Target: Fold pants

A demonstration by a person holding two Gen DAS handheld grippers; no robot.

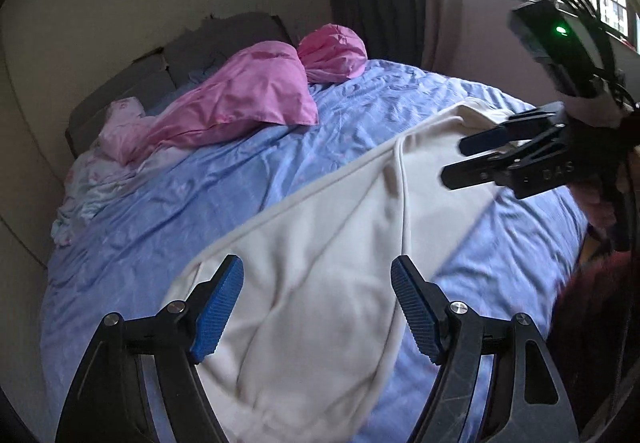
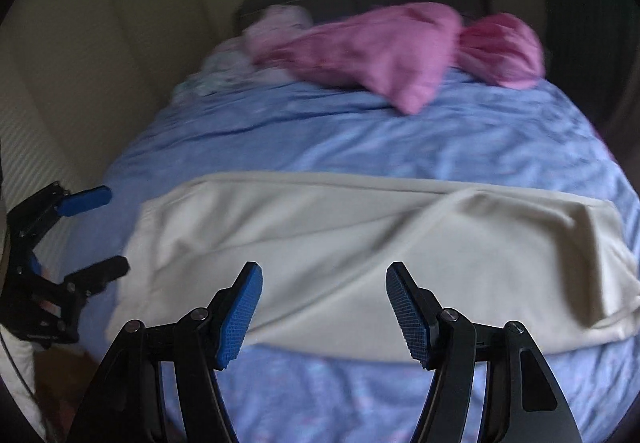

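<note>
Blue-padded fingers of the left hand-held gripper (image 1: pixel 318 307) stand wide apart, empty, above the cream pants (image 1: pixel 320 243) folded lengthwise on the blue bed sheet (image 1: pixel 180 203). To its right, the right hand-held gripper (image 2: pixel 324 311) hovers equally open and empty over the pants' near edge. Pink pillows (image 1: pixel 240 95) lie far.

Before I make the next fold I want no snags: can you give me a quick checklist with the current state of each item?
1. Left tongs open, nothing between them: ok.
2. Right tongs open, empty: ok.
3. Cream pants lying as one long band on the blue bedsheet: ok.
4. Pants smooth: not ok, creases across the middle.
5. Pink pillows apart from the pants: ok.
6. Edges aligned underneath: cannot tell.
</note>
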